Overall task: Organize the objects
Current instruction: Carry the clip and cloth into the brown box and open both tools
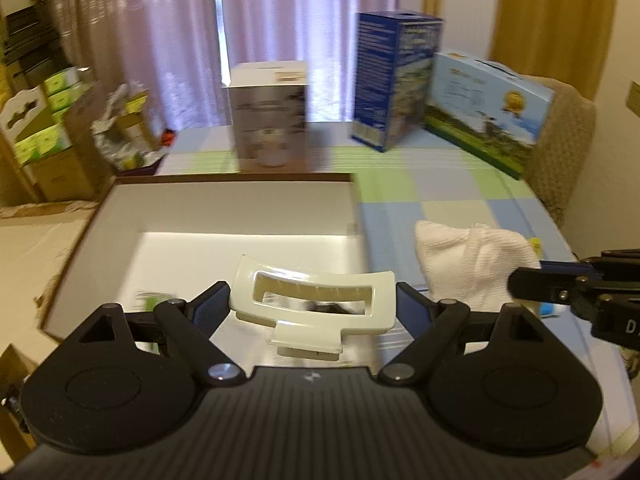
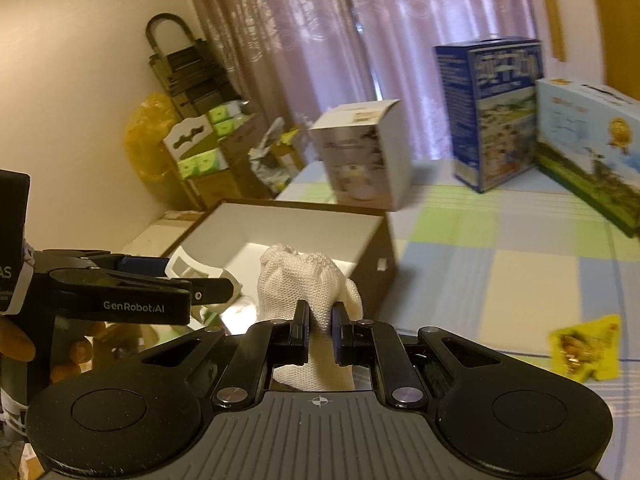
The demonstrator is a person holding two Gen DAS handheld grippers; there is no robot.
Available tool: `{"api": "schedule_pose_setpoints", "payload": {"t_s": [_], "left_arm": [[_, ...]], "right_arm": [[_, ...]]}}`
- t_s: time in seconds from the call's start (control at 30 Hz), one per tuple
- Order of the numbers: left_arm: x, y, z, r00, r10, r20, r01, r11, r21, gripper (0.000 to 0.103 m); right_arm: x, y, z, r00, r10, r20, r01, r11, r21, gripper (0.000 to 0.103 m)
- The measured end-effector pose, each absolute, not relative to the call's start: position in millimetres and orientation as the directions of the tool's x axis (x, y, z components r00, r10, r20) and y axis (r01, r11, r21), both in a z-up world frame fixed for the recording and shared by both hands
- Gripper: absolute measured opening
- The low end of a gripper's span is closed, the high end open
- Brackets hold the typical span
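Left wrist view shows the left gripper [image 1: 312, 300] clamped on a cream-white, glossy plastic hair claw clip [image 1: 316, 304], its blue pads [image 1: 212, 304] pressing the clip's two ends and holding it over the near part of the open cardboard box with a white interior and brown outside [image 1: 240, 208]. The right gripper [image 2: 320, 328] pinches a white knitted cloth glove [image 2: 308, 280], soft and bunched, its nubbly weave bulging above the narrow black fingers [image 2: 300, 328], beside the box's right wall. Both items look carried, not yet set down — so the step in hand is probably depositing them into the box.

Next, each gripper likely needs to come lower inside the walls before parting its fingers; the rigid, slick clip may slide or bounce, while the limp glove should simply slump. On the checked blue, green and cream tablecloth [image 2: 500, 264] lies a crinkly yellow foil packet [image 2: 584, 348], probably still to be sorted.
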State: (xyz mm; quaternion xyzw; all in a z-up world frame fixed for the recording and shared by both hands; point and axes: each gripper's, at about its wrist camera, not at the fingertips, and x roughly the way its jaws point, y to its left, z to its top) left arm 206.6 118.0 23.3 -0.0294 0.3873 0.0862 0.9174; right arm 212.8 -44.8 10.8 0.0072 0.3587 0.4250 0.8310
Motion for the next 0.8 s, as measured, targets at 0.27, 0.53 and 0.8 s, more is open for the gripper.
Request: {"api": "schedule_pose_setpoints", "payload": {"t_s": [0.27, 0.53, 0.8], "left_arm": [[198.2, 197.9, 20.4, 0.663, 0.210, -0.719, -0.267, 0.963, 0.036, 0.085], [209.7, 255.6, 3.0, 0.626, 0.231, -0.745, -0.292, 0.955, 0.051, 0.085], [237.9, 282.3, -14.3, 0.608, 0.197, -0.769, -0.259, 0.965, 0.042, 0.085]], "right_arm": [[221.3, 26.4, -6.0, 0.373, 0.695, -0.615, -0.707, 0.642, 0.296, 0.008], [245.1, 66.9, -26.5, 0.430, 0.611, -0.665, -0.652, 0.719, 0.240, 0.008], [271.1, 88.8, -45.2, 0.464, 0.531, -0.709, -0.603, 0.776, 0.187, 0.008]]}}
